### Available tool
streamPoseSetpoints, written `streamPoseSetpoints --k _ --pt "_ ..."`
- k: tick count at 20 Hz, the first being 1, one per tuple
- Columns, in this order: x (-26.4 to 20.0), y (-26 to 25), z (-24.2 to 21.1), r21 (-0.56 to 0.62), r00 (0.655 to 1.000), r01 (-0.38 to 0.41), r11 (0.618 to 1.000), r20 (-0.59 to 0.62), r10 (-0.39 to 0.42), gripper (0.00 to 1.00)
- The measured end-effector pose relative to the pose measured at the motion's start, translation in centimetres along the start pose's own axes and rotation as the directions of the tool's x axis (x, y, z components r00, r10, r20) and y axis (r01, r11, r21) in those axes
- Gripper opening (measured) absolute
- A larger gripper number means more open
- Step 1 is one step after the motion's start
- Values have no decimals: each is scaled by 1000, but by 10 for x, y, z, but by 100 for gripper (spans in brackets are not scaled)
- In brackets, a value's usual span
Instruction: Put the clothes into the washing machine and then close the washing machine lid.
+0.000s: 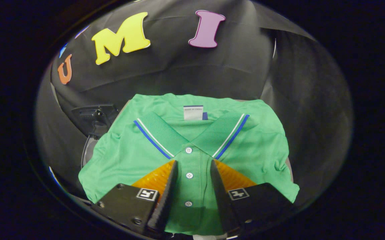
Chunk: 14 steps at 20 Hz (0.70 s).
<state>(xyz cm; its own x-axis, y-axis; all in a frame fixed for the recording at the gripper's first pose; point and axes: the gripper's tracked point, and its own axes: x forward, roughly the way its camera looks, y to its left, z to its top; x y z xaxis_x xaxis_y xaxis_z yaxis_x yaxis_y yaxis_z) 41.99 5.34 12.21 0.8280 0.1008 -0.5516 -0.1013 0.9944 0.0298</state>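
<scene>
Gripper [192, 166] was parted, clamping nothing, fingers straddling the button placket of a folded green knit polo shirt [192, 143] with blue-and-white striped collar tips. Shirt lay flat directly under and ahead of the fingers, collar pointing away from the tool, white neck label [193, 112] beyond it. A dark object with a curved rim [94, 120] sat ahead-left past the shirt's shoulder; couldn't identify it.

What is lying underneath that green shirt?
The folded green polo shirt hides most of its support. A dark object peeks out beside it. The open gripper hovers over the placket.
</scene>
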Motion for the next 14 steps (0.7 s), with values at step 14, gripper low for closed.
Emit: streamPoseSetpoints --k 14 --pt "-56 38 -7 78 986 -15 997 166 2 4"
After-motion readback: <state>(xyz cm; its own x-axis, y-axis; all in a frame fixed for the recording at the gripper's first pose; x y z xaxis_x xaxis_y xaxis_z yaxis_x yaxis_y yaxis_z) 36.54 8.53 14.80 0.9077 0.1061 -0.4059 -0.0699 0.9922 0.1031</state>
